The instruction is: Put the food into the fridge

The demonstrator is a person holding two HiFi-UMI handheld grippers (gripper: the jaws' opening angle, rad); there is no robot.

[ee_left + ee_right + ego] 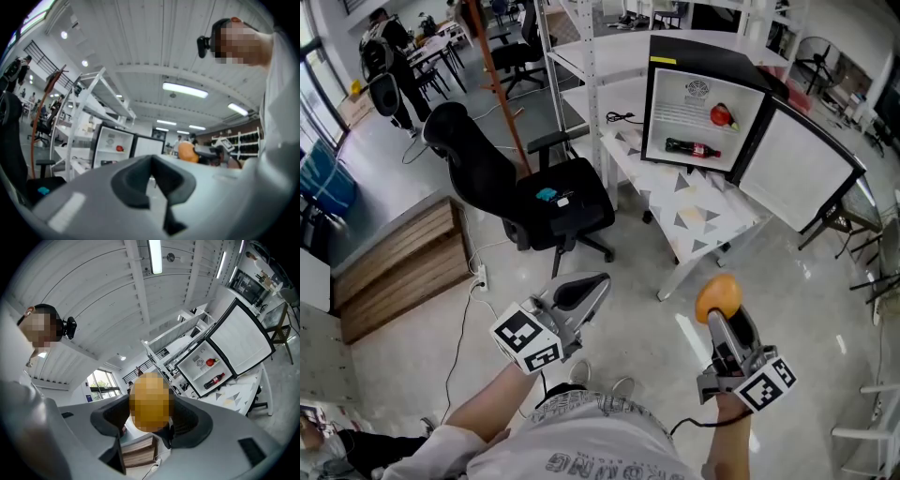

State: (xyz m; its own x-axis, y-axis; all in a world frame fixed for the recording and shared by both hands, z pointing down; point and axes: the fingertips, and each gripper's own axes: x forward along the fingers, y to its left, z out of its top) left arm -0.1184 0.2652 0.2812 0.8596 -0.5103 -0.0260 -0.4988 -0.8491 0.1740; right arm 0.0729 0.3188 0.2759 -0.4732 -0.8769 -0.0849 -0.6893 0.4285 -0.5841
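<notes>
One orange (150,401) in right gripper (720,313)

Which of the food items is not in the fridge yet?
The orange fruit, gripped in the right gripper. The other two, a round red item and a cola bottle, are on shelves inside the open fridge.

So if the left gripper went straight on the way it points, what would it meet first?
The left gripper has only open floor just ahead. Further on it probably meets the fridge's open door, though depth is unclear.
</notes>
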